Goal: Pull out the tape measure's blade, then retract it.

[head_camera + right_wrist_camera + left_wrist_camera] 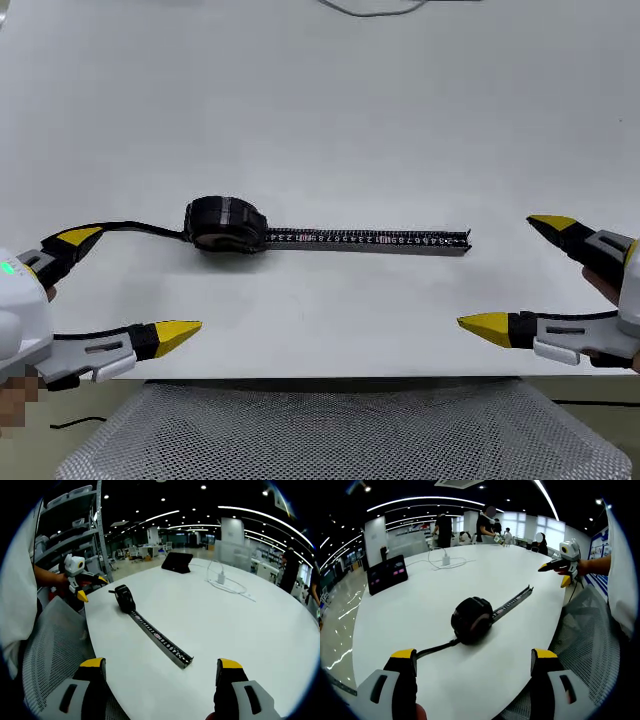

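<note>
1. Tape measure [226,226] lies flat on white table [330,110]; blade [365,239] drawn out
2. L gripper [135,283] beside tape measure's body; jaws wide apart, empty
3. R gripper [510,272] near blade tip, not touching; jaws wide apart

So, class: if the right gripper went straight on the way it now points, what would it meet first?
Probably the free end of the tape measure's blade, lying on the table in line between the right gripper's open fingers; depth is hard to judge.
</note>
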`<action>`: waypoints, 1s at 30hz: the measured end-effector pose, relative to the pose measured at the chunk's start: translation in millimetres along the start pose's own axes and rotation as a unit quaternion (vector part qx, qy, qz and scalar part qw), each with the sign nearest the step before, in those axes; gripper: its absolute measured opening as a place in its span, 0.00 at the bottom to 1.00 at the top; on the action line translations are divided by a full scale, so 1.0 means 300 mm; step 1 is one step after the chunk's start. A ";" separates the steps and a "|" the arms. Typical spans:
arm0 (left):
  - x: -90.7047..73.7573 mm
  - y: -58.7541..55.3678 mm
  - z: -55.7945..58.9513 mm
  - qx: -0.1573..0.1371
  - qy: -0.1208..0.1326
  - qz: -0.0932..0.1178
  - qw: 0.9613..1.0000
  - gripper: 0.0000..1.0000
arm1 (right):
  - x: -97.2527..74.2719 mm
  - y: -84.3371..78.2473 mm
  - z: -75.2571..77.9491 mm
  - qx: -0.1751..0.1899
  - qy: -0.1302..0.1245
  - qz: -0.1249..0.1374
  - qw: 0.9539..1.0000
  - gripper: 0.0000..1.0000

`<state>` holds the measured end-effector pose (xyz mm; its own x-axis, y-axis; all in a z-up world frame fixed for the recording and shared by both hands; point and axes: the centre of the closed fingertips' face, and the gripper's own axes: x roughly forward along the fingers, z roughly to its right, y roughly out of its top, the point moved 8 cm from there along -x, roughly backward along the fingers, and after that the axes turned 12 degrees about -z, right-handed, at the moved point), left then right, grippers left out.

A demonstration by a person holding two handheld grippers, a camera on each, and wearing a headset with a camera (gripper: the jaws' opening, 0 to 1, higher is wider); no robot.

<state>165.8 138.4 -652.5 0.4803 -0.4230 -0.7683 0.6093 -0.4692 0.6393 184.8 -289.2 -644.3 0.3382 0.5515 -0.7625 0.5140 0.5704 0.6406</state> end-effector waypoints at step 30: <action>-0.018 -0.031 0.017 -0.032 0.002 0.006 0.999 0.94 | 0.005 -0.059 -0.054 0.004 -0.028 -0.001 1.000 0.99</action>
<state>154.3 141.1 -654.1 0.4902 -0.4253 -0.7608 0.6424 -0.4137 0.6451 163.4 -288.7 -655.4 0.3799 0.5159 -0.7678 0.5207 0.5668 0.6384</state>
